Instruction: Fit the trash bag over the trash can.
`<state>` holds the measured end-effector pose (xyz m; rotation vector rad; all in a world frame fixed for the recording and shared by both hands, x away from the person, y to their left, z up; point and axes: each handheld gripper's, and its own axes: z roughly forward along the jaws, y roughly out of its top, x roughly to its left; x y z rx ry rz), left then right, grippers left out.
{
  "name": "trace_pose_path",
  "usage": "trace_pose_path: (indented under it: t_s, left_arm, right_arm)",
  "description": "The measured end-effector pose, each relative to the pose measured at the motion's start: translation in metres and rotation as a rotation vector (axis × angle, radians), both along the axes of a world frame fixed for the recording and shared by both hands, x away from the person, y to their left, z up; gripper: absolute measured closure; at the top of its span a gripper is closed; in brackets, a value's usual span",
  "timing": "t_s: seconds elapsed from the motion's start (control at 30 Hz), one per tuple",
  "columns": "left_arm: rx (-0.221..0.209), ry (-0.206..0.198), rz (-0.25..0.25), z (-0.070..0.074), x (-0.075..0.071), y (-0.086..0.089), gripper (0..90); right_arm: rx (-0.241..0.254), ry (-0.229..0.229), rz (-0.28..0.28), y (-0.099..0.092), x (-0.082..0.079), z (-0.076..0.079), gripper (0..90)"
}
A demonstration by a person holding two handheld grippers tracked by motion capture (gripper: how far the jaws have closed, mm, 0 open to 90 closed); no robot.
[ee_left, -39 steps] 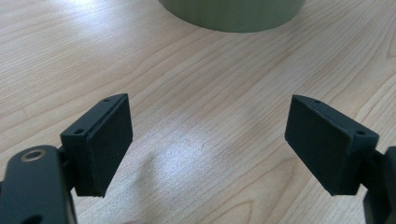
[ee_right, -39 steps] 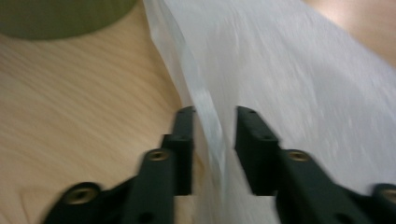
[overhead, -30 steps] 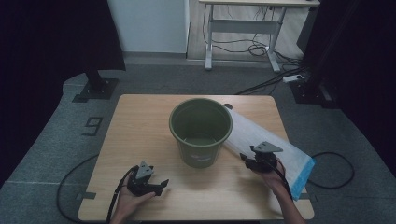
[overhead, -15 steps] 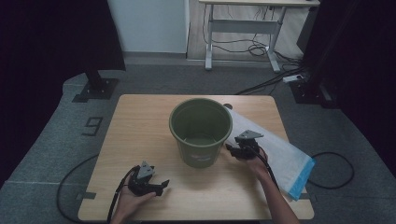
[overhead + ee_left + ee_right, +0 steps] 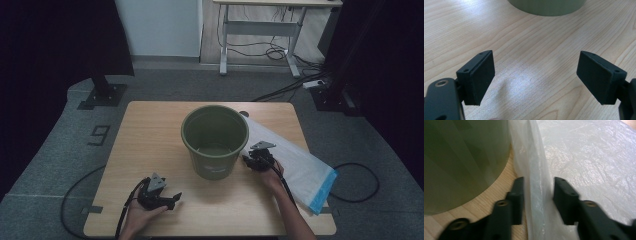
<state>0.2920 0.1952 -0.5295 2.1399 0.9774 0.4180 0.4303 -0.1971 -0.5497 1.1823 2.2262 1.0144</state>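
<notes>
A dark green bucket (image 5: 215,140) stands upright in the middle of the wooden table (image 5: 150,130). A clear plastic bag with a blue end (image 5: 295,165) lies flat to its right. My right gripper (image 5: 251,161) sits at the bag's near-left edge, close to the bucket's side. In the right gripper view, its jaws (image 5: 538,195) stand partly apart with a raised fold of the bag (image 5: 586,157) between them, beside the bucket wall (image 5: 461,157). My left gripper (image 5: 167,197) rests near the table's front left, open over bare wood (image 5: 535,75), holding nothing. The bucket base (image 5: 546,6) lies ahead of it.
A black cable trails from each gripper off the front of the table. The bag's blue end overhangs the right table edge. Behind the table are a dark stand base (image 5: 102,95) and a white desk frame (image 5: 260,40) with floor cables.
My right gripper has moved left and forward across the bag to its edge beside the bucket. The left gripper has stayed in place.
</notes>
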Motion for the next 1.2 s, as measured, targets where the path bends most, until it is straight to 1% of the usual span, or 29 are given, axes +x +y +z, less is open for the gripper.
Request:
trace_pose_path:
  t_s: [0.03, 0.07, 0.13, 0.17, 0.2, 0.23, 0.27, 0.3, 0.33, 0.37, 0.53, 0.57, 0.6, 0.7, 0.73, 0.77, 0.8, 0.83, 0.9, 0.93, 0.97, 1.0, 1.03, 1.07, 1.1, 1.2]
  left_arm:
    - [0.0, 0.001, 0.0, 0.0, 0.0, 0.001, 15.0]
    - [0.0, 0.001, 0.0, 0.0, 0.0, 0.001, 15.0]
    - [-0.002, -0.001, 0.008, 0.001, 0.0, 0.002, 15.0]
    - [-0.002, -0.001, 0.008, 0.001, 0.0, 0.002, 15.0]
    - [-0.005, -0.002, 0.011, 0.001, 0.0, 0.003, 15.1]
    - [-0.005, -0.002, 0.011, 0.001, 0.0, 0.003, 15.1]
    - [-0.005, -0.003, 0.013, 0.001, 0.0, 0.003, 15.1]
    - [-0.004, -0.003, 0.012, 0.002, -0.001, 0.003, 15.1]
    - [-0.004, -0.003, 0.012, 0.002, -0.001, 0.003, 15.1]
    - [-0.004, -0.004, 0.011, 0.002, -0.001, 0.003, 15.0]
    - [-0.011, -0.001, 0.014, 0.002, -0.001, 0.003, 15.1]
    - [-0.011, -0.001, 0.014, 0.002, -0.001, 0.003, 15.1]
    - [-0.008, 0.001, 0.01, 0.001, -0.001, 0.002, 15.1]
    - [-0.006, 0.004, 0.006, 0.001, -0.001, 0.0, 15.1]
    - [-0.006, 0.004, 0.005, 0.001, -0.001, 0.0, 15.0]
    - [-0.006, 0.005, 0.003, 0.001, -0.001, 0.0, 15.0]
    - [-0.005, 0.005, 0.002, 0.001, -0.001, 0.0, 15.0]
    - [-0.005, 0.005, 0.003, 0.0, -0.001, -0.001, 15.0]
    - [-0.003, 0.007, 0.003, 0.0, -0.001, -0.001, 15.1]
    - [-0.003, 0.008, 0.003, 0.0, -0.001, -0.001, 15.0]
    - [-0.003, 0.008, 0.003, 0.0, -0.001, -0.001, 15.1]
    - [-0.004, 0.009, 0.003, -0.001, 0.0, -0.001, 15.0]
    - [-0.003, 0.009, 0.003, -0.001, -0.001, -0.001, 15.1]
    - [-0.003, 0.009, 0.003, -0.001, -0.001, -0.001, 15.0]
    - [-0.003, 0.008, 0.003, 0.0, -0.001, -0.001, 15.0]
    - [-0.007, 0.006, 0.006, 0.0, -0.001, 0.001, 15.1]
  right_arm:
    - [0.009, 0.017, -0.005, -0.002, -0.001, 0.001, 80.7]
    - [0.009, 0.017, -0.005, -0.002, -0.001, 0.001, 80.7]
    - [0.003, 0.039, -0.016, -0.004, -0.005, 0.003, 86.4]
    - [-0.005, 0.03, -0.016, -0.005, -0.008, 0.005, 87.3]
    - [-0.011, 0.011, -0.014, -0.005, -0.012, 0.007, 87.5]
    - [-0.011, 0.011, -0.014, -0.005, -0.012, 0.007, 87.5]
    - [-0.019, -0.001, -0.007, -0.005, -0.02, 0.009, 87.7]
    - [-0.027, 0.002, -0.002, -0.005, -0.023, 0.01, 87.7]
    - [-0.027, 0.002, -0.002, -0.005, -0.023, 0.01, 87.7]
    - [-0.029, -0.007, 0.007, -0.007, -0.031, 0.011, 87.8]
    - [-0.021, -0.009, 0.032, -0.018, -0.051, 0.013, 87.9]
    - [-0.021, -0.009, 0.032, -0.018, -0.051, 0.013, 87.9]
    - [-0.029, -0.004, 0.036, -0.022, -0.058, 0.013, 87.9]
    - [-0.032, 0.003, 0.039, -0.026, -0.062, 0.013, 87.8]
    - [-0.03, 0.017, 0.051, -0.028, -0.063, 0.012, 81.2]
    - [-0.024, 0.024, 0.058, -0.028, -0.063, 0.012, 72.3]
    - [-0.02, 0.021, 0.059, -0.028, -0.061, 0.013, 64.6]
    - [-0.02, 0.021, 0.059, -0.028, -0.061, 0.013, 64.6]
    - [-0.007, 0.008, 0.06, -0.025, -0.057, 0.016, 51.9]
    - [0.013, 0.001, 0.061, -0.02, -0.05, 0.02, 43.0]
    - [0.013, 0.001, 0.061, -0.02, -0.05, 0.02, 43.0]
    - [0.024, 0.004, 0.068, -0.015, -0.042, 0.024, 39.5]
    - [0.027, 0.009, 0.068, -0.012, -0.038, 0.025, 38.2]
    - [0.029, 0.009, 0.067, -0.01, -0.033, 0.026, 38.1]
    - [0.029, 0.009, 0.067, -0.01, -0.033, 0.026, 38.1]
    - [0.014, 0.007, 0.063, -0.001, -0.02, 0.023, 39.3]
